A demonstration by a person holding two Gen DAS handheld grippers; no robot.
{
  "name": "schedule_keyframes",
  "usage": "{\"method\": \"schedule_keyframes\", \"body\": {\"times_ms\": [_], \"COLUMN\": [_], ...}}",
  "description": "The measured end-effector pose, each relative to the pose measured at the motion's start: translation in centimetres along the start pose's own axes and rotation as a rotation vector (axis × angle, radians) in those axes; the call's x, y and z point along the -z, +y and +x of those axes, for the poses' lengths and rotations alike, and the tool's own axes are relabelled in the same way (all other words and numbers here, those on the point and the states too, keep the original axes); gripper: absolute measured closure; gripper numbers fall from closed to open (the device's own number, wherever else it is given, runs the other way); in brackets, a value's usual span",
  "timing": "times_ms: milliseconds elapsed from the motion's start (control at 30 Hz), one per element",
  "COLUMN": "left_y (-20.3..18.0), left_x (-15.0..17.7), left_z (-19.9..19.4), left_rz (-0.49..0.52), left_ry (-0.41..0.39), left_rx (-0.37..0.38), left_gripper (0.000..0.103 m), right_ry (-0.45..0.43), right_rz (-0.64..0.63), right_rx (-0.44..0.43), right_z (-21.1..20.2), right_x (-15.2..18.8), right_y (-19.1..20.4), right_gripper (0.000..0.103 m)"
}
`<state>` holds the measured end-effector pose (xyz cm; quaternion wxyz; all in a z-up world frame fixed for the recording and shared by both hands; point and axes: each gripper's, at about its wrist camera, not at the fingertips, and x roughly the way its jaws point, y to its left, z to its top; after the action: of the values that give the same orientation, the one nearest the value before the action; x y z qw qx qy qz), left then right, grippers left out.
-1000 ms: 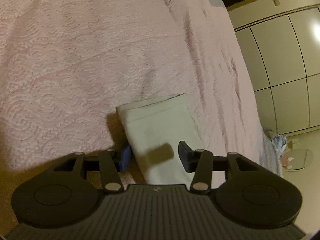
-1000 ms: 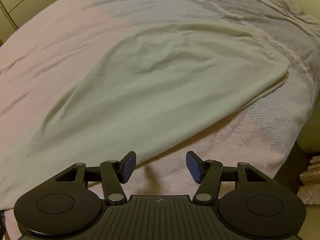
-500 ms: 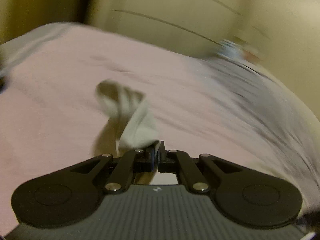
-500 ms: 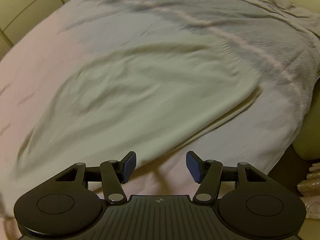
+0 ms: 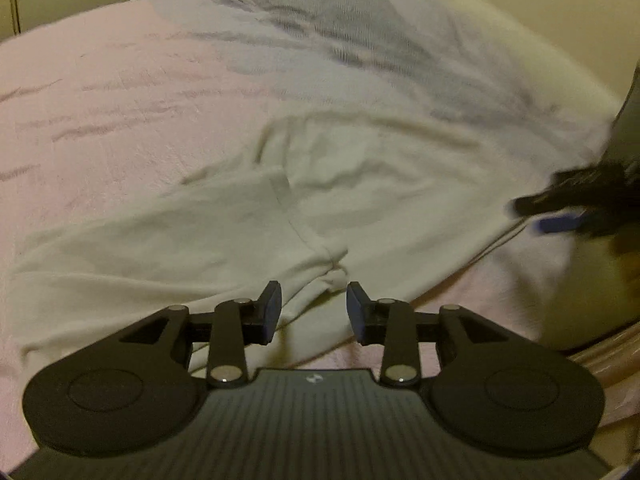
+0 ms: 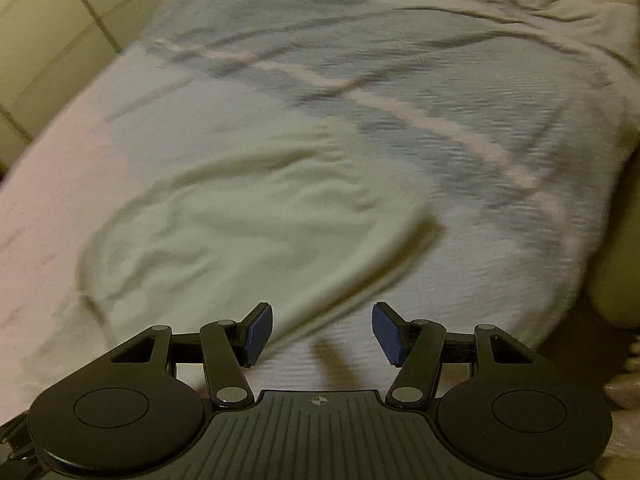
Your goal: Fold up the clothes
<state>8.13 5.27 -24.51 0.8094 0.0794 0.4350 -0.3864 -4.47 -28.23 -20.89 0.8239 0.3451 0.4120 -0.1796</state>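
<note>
Just above my left gripper (image 5: 314,306), jaws apart, the pale garment (image 5: 248,216) runs lower left to right; my right gripper (image 6: 322,330) hovers, also apart, beside its lower edge.

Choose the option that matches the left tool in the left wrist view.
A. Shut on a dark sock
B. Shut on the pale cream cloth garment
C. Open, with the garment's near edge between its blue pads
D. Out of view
C: the left tool is open, and the near edge of the pale cream cloth garment lies between its blue pads, ungripped.

Dim warm light w/ a pink-grey bedspread (image 5: 120,92) all over my view, cream paneled wardrobe doors (image 6: 48,32) behind the bed.
</note>
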Motion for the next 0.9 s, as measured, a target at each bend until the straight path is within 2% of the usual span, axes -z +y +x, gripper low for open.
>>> {"method": "schedule_keyframes", "body": {"times_ms": [33,67,133,200,267,367,467,533,633,667,700,767,833,900], "left_y": [0.6,1.8,3.8,6.7,8.9,11.7,13.6,14.9,16.6,17.1,17.6,18.4,18.8,19.1], "left_x": [-0.2,-0.4,-0.7,-1.3,-1.4,-1.6,-1.8,-2.0,-2.1,-2.2,-2.3,-2.6,-2.8,-2.9], "left_z": [-1.0,-1.7,-2.1,-2.4,-2.6,-2.5,-2.8,-2.6,-2.5,-2.5,-2.4,-2.2,-2.0,-1.7], "left_rz": [-0.026,-0.064,-0.144,-0.236,-0.304,-0.364,-0.381,-0.399,-0.414,-0.414,-0.413,-0.414,-0.414,-0.411], "left_ry": [0.000,0.018,0.050,0.071,0.077,0.087,0.087,0.091,0.095,0.096,0.097,0.102,0.104,0.110], "left_rx": [0.004,-0.011,-0.052,-0.082,-0.078,-0.057,-0.023,0.008,0.043,0.053,0.062,0.076,0.089,0.100], "left_gripper": [0.072,0.073,0.078,0.078,0.078,0.078,0.078,0.078,0.078,0.078,0.078,0.078,0.078,0.078], "right_ry": [-0.004,0.018,0.078,0.138,0.184,0.218,0.259,0.253,0.191,0.174,0.160,0.140,0.133,0.143], "right_rz": [0.005,0.021,0.061,0.102,0.080,0.111,0.229,0.319,0.412,0.413,0.408,0.382,0.332,0.232], "right_rx": [-0.018,-0.082,-0.239,-0.397,-0.436,-0.420,-0.383,-0.369,-0.380,-0.358,-0.334,-0.303,-0.274,-0.203], "right_z": [-0.1,0.4,1.9,3.3,5.0,6.9,8.5,9.1,9.3,9.5,9.8,10.1,10.1,10.3], "right_x": [-0.1,0.2,1.4,2.6,3.6,4.7,5.8,6.6,7.2,7.3,7.3,7.4,7.5,7.4], "right_y": [-0.4,0.2,1.9,3.7,5.6,7.1,7.4,7.3,7.8,8.1,8.5,9.4,10.7,12.2], "right_gripper": [0.044,0.044,0.044,0.044,0.044,0.044,0.044,0.044,0.045,0.049,0.068,0.091,0.092,0.091]}}
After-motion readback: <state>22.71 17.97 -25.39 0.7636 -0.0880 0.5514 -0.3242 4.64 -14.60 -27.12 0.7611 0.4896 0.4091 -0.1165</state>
